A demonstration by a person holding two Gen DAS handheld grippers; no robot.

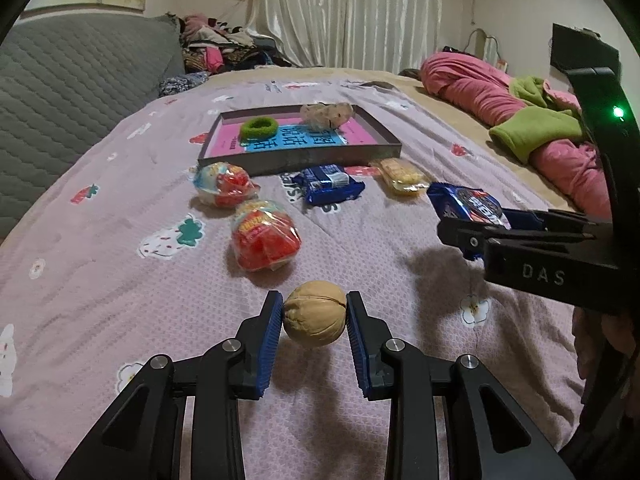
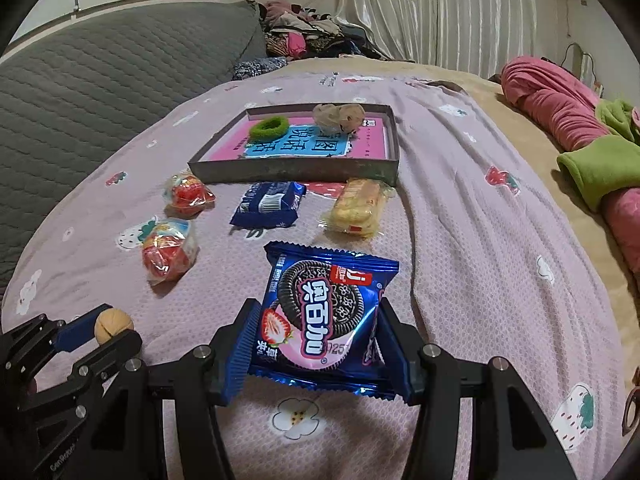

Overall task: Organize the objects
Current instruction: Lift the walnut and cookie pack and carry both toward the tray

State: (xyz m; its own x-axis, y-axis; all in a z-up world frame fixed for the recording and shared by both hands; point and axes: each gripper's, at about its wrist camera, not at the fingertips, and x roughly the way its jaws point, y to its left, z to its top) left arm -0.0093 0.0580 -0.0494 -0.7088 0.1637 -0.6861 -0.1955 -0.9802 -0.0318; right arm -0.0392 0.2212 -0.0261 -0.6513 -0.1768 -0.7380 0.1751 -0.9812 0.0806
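Observation:
My left gripper [image 1: 315, 312] is shut on a tan walnut [image 1: 315, 313] and holds it above the pink bedspread; it also shows at the lower left of the right wrist view [image 2: 114, 326]. My right gripper [image 2: 316, 320] is shut on a blue Oreo packet [image 2: 324, 312], held above the bed; it shows at the right of the left wrist view [image 1: 468, 208]. A shallow grey box [image 2: 296, 168] farther back holds a green hair tie [image 2: 269, 126] and a crumpled clear bag [image 2: 339, 117].
On the bedspread lie two red-and-clear snack bags [image 2: 188, 196] [image 2: 170, 254], a second blue packet [image 2: 270, 205] and a yellow biscuit pack [image 2: 358, 208]. A grey headboard [image 2: 100, 80] is at the left; pink and green bedding [image 2: 580, 128] is at the right.

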